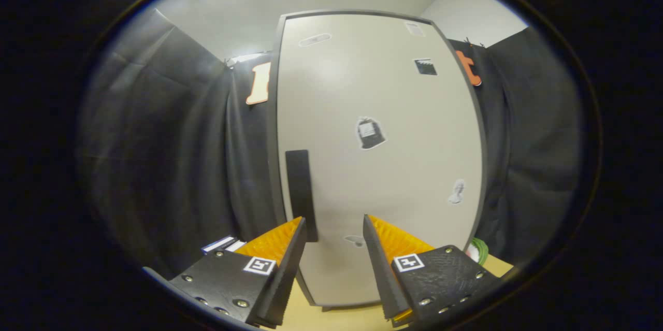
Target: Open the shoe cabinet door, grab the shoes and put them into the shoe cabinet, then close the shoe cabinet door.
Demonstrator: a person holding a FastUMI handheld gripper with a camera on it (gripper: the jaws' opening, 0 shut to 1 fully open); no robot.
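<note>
My gripper [334, 227] hung open and empty low in the frame, the closed shoe cabinet door [380, 165] and its dark handle [300, 191] just ahead

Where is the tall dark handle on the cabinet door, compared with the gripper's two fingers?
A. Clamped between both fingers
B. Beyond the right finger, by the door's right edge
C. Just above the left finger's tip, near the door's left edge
C: the handle runs down the closed cabinet door near its left edge, ending behind the left fingertip, while the gripper stands open, holding nothing.

Smooth, faintly glossy cabinet door [383, 165], matt black handle [300, 193], textured open tongs [334, 232], pale wood floor [336, 318]
</note>
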